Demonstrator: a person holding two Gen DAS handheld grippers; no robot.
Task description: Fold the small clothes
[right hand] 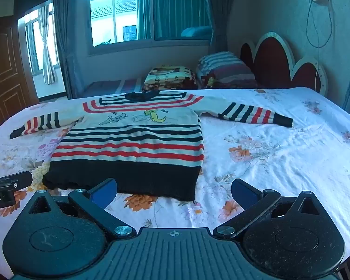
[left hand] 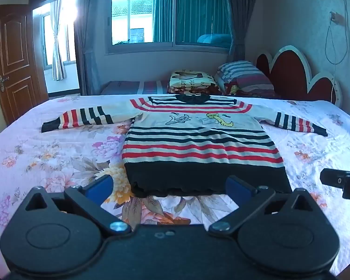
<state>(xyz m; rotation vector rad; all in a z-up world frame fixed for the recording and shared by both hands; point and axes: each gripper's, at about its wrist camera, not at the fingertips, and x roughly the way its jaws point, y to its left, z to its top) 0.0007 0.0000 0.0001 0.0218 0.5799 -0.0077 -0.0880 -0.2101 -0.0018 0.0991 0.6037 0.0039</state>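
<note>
A small knitted sweater (left hand: pixel 198 140) (right hand: pixel 133 144) lies flat and face up on the flowered bed sheet (left hand: pixel 58 151) (right hand: pixel 279 151). It has red, black and cream stripes, a cartoon print on the chest and a black hem, and both sleeves are spread out sideways. My left gripper (left hand: pixel 169 186) hovers open at the near hem, blue pads (left hand: pixel 100 186) wide apart with nothing between them. My right gripper (right hand: pixel 175 191) stands open by the hem's right corner, holding nothing. Each gripper's tip shows at the edge of the other view: right gripper (left hand: pixel 338 182), left gripper (right hand: pixel 7 186).
Beyond the sweater sit a folded printed blanket (left hand: pixel 193 81) and a striped pillow (left hand: pixel 242 77) against the red scalloped headboard (left hand: pixel 291 74). A wooden door (left hand: pixel 11 58) stands open at the left. The sheet stretches wide to the sweater's right (right hand: pixel 291 163).
</note>
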